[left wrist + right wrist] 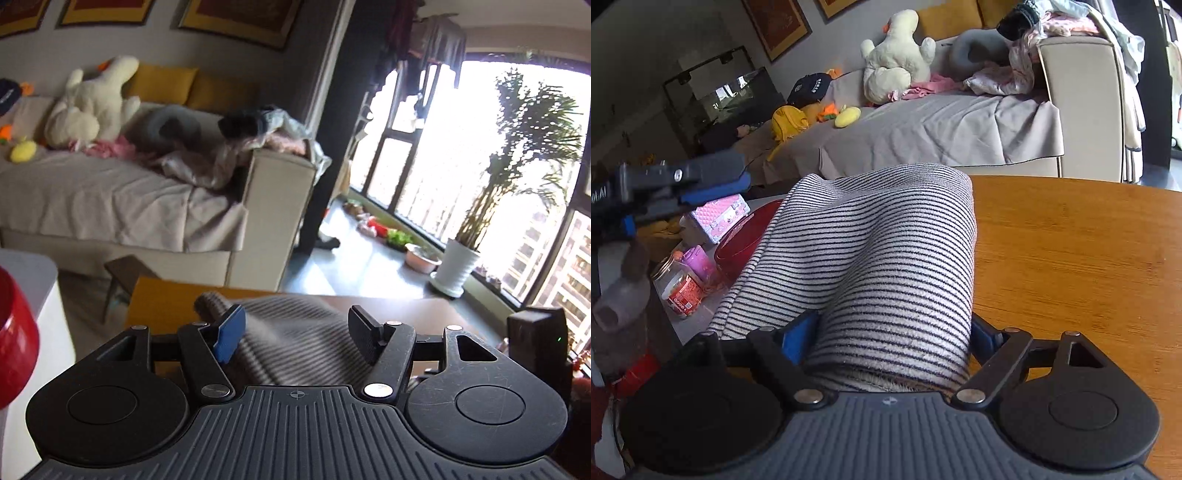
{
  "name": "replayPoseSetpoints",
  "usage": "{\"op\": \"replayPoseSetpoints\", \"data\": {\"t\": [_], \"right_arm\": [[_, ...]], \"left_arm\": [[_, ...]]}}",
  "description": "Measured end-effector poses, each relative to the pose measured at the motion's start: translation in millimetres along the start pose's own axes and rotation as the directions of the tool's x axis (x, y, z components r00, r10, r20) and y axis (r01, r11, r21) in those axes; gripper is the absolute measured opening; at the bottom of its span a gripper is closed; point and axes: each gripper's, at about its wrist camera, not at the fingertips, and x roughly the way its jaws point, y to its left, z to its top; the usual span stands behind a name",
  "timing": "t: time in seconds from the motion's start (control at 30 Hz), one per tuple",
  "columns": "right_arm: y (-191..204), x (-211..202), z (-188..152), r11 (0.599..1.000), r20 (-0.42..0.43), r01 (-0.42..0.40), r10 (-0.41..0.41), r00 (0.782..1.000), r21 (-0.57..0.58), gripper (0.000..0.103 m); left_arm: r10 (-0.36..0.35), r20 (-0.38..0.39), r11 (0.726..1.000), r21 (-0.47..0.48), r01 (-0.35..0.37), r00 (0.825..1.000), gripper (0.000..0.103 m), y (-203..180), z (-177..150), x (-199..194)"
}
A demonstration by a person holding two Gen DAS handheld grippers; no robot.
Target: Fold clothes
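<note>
Striped garment [886, 258], pale with thin dark lines, lies folded into a thick bundle on the wooden surface [1071, 277], its far end rounded over near the edge and its near end running right back between the fingers of the right hand-held gripper [890, 339]. That gripper's blue pads sit against either side of the bundle, so it is grasping the striped cloth across its width, with the jaws standing wide because the bundle is thick. In the left wrist view the left hand-held gripper [295, 332] hangs above the same cloth, which appears blurred below and beyond its fingertips; its blue pad [229, 338] and the black finger opposite stand apart with a clear gap, and whether either one touches the fabric cannot be told, so it reads as released. From the right wrist view the left hand-held gripper shows at the left edge, raised above the cluttered side of the surface. Beside the garment on that side are a red bowl [742, 240], a pink quilted box [720, 218], a small pink bottle [698, 262] and a jar with a red label [679, 288]. Beyond the surface stands a sofa [960, 125] under a grey cover, carrying a cream plush duck [897, 55], a yellow toy [847, 116], a dark cap [809, 88] and loose heaped clothes [1015, 74] at its armrest. A potted plant [458, 258] stands by the bright window [461, 147].
</note>
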Motion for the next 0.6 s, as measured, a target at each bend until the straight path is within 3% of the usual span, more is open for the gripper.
{"op": "replayPoseSetpoints", "data": {"t": [0.07,0.13,0.17,0.23,0.3,0.4,0.47,0.6], "right_arm": [[4,-4,1,0.999,0.009,0.028,-0.027,1.000,-0.031,0.086],[16,-13,3,0.991,0.038,0.088,-0.085,0.996,-0.103,0.086],[26,-24,2,0.977,0.086,0.138,-0.126,0.988,-0.163,0.086],[45,-47,1,0.937,0.192,0.222,-0.174,0.966,-0.271,0.085],[63,-69,1,0.925,0.242,0.178,-0.098,0.965,-0.334,0.067],[81,-66,2,0.937,0.181,0.037,0.028,0.983,-0.347,0.065],[82,-35,-5,0.943,0.077,0.018,0.008,0.997,-0.331,0.065],[84,-20,-29,0.926,0.093,0.059,-0.025,0.995,-0.374,0.064]], "left_arm": [[-0.039,-0.047,0.999,-0.010,0.039,0.998,0.067,2,6,26],[-0.048,-0.149,0.998,-0.050,0.041,0.988,0.065,10,0,67],[-0.038,-0.178,0.998,-0.059,0.028,0.983,0.064,14,-7,78],[-0.037,-0.164,0.999,-0.043,0.030,0.986,0.065,23,-18,84],[-0.038,-0.159,0.998,-0.047,0.030,0.987,0.065,29,-23,86],[-0.037,-0.162,0.998,-0.059,0.028,0.986,0.065,30,-23,86],[-0.034,-0.165,0.998,-0.052,0.025,0.986,0.065,30,-24,85],[0.009,-0.142,1.000,-0.018,-0.012,0.990,0.062,24,-21,70]]}}
